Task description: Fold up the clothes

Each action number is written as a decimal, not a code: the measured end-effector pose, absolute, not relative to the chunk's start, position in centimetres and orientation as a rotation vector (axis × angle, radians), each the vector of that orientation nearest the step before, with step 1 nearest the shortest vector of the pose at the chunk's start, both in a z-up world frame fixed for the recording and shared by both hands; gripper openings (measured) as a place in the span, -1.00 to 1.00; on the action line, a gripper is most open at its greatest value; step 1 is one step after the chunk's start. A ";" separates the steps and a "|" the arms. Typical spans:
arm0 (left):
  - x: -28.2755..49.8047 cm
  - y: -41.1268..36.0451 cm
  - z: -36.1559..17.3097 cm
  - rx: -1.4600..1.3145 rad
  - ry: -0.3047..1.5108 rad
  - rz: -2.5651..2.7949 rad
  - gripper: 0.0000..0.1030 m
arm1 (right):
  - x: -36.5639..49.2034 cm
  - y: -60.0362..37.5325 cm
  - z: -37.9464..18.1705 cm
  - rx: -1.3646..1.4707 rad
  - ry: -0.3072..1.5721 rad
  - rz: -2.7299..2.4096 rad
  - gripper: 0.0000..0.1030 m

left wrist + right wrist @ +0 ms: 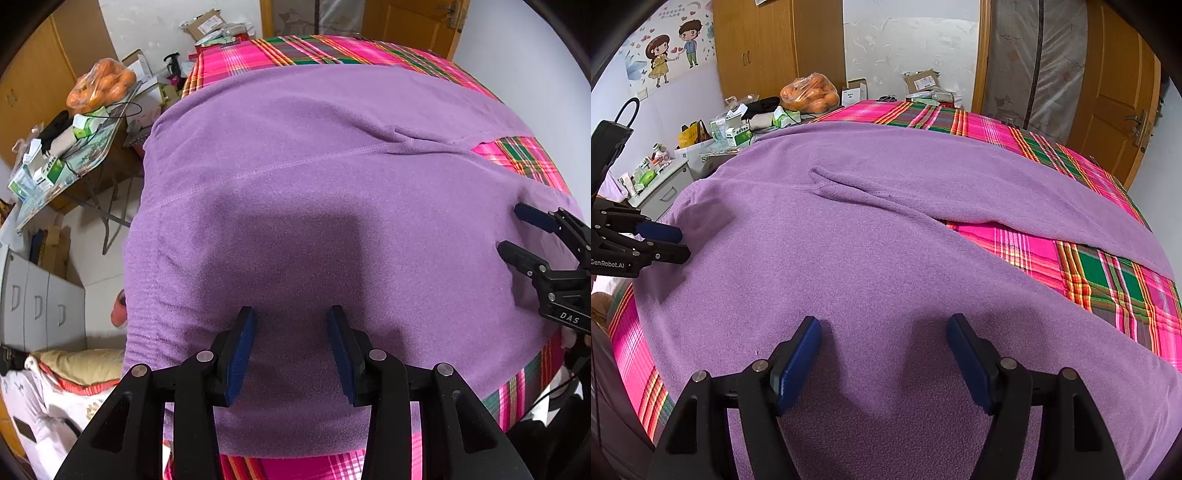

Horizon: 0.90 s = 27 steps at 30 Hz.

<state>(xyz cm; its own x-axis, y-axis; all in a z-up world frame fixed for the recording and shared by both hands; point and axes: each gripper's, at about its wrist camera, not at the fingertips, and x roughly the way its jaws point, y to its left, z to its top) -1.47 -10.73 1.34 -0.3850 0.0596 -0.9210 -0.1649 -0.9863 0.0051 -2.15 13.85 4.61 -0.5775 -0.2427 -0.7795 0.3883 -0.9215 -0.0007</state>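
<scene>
Lying spread across a bed covered in a pink, green and orange plaid sheet [1100, 273]: one purple fleece garment [314, 206], soft and matte, with a stitched seam [295, 162] running across it and a long part (sleeve or leg, cannot tell which) [1015, 195] branching off toward the far right, plaid showing in the gap between

Position: garment flat, mostly smooth, near edge hanging close to the bed's front; whether this is a full spread or one fold already laid over cannot be settled from the cloth alone

Left hand-held gripper [291, 350]: fingers spread, blue pads hovering just above the near-left part of the fleece, nothing between them

Right hand-held gripper [884, 362]: fingers spread wide over the near-right part, likewise empty

Handling, as judged: light, limp, thick-piled fabric; no stiffness, so it will sag and drag when lifted; the nap should grip the pads well, little risk of slipping; not fragile

Hold points, as judged: hems, corners or the seam line, pinching all layers together at an edge rather than mid-panel, both grippers at matching heights to keep the fold straight
</scene>
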 end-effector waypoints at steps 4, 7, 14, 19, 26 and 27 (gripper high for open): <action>-1.6 -11.0 1.4 -1.657 0.145 2.502 -0.20 | -2.2 13.8 4.6 1.197 0.242 -2.500 0.39; -1.6 -11.0 1.6 -1.647 0.138 2.512 -0.22 | -2.2 13.8 4.6 1.197 0.241 -2.499 0.39; -1.3 -10.8 2.6 -1.587 0.128 2.551 -0.24 | -2.2 13.9 4.6 1.195 0.245 -2.494 0.41; -1.3 -11.0 3.1 -1.560 0.113 2.559 -0.24 | -2.5 13.3 5.3 1.213 0.328 -2.443 0.12; -2.5 -11.6 3.5 -1.535 0.124 2.576 -0.24 | -4.3 12.3 8.1 1.140 0.362 -2.439 -0.10; -3.0 -11.6 3.6 -1.530 0.136 2.581 -0.24 | -4.8 12.1 8.6 1.128 0.360 -2.436 -0.15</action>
